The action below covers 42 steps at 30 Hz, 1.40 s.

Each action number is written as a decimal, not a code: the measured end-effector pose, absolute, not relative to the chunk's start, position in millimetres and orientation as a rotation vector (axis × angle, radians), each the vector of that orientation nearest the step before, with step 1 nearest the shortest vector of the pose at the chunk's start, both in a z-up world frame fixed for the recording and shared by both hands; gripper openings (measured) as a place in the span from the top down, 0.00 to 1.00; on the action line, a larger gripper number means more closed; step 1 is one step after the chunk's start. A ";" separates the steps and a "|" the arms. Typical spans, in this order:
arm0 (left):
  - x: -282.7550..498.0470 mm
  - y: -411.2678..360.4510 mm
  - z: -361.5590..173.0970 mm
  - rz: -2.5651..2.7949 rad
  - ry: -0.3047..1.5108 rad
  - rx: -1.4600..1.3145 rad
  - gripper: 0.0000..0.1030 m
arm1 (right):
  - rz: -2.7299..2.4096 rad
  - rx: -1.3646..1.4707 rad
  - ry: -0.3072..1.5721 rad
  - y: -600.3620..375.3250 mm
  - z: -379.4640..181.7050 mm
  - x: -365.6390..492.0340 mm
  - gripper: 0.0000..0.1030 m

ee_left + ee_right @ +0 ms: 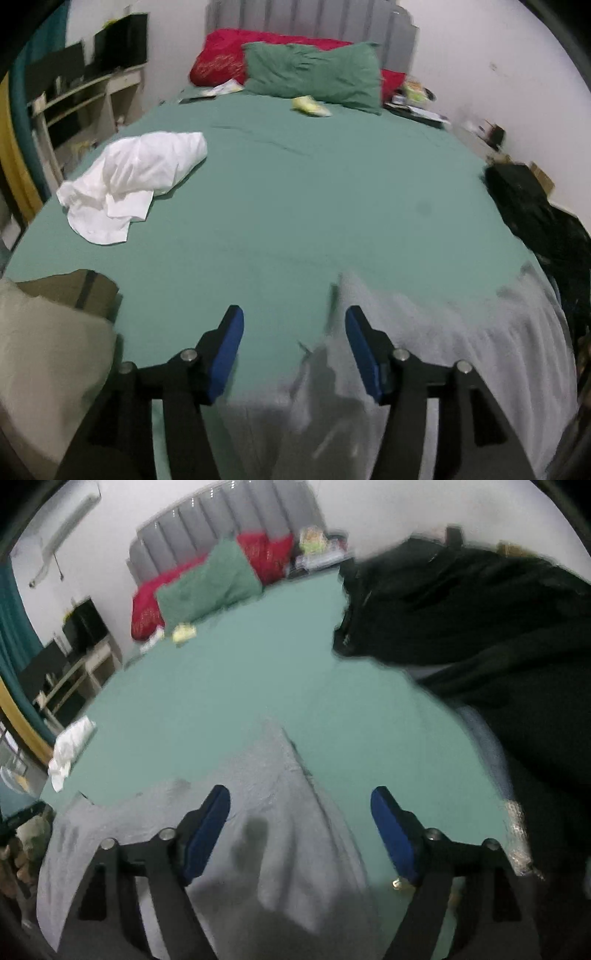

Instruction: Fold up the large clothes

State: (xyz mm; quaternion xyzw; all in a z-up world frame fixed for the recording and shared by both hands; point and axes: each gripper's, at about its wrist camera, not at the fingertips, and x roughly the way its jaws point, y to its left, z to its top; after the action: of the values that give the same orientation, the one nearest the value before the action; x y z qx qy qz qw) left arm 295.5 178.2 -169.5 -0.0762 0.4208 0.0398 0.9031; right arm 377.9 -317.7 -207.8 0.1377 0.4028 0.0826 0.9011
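Note:
A light grey garment (424, 332) lies spread on the near part of the green bed (295, 192), its left edge running under my left gripper (294, 317). That gripper hovers over the edge, open, its blue pads (229, 347) apart and pressing on nothing. In the right wrist view the same grey garment (266, 775) reaches up to a point. My right gripper (301, 794) is open above its right side, with grey cloth under the left finger and bare sheet under the right one.
A crumpled white garment (140, 173) lies at the bed's left side. A black heap of clothes (461, 609) covers the right side. A green pillow (314, 74) and a red pillow (221, 55) lean on the headboard. A shelf (85, 96) stands left of the bed.

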 end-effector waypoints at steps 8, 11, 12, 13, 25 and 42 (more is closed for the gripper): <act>233.3 130.0 -201.8 0.070 1.014 -0.095 0.39 | 0.312 0.391 0.961 -318.4 -231.7 281.3 0.23; 219.1 148.8 -238.8 0.152 1.129 -0.157 0.35 | 0.342 0.384 1.009 -313.5 -259.7 256.4 0.23; 212.5 155.7 -240.5 0.157 1.116 -0.202 0.33 | 0.346 0.356 0.991 -309.8 -259.0 252.1 0.23; 207.5 157.0 -236.4 0.180 1.110 -0.203 0.33 | 0.346 0.336 0.998 -307.6 -257.5 251.0 0.23; 205.9 50.0 -139.3 0.038 0.844 -0.163 0.29 | 0.315 0.551 0.905 -350.5 -255.6 256.2 0.08; 270.2 -51.2 -220.1 -0.045 0.986 -0.027 0.25 | 0.572 0.653 0.981 -319.8 -271.6 298.8 0.00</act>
State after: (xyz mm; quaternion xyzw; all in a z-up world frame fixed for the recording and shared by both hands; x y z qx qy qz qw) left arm 270.2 -51.2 -220.1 -0.0127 0.4731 -0.0216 0.8807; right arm 298.8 -319.8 -271.6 0.3038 0.4561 0.2659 0.7931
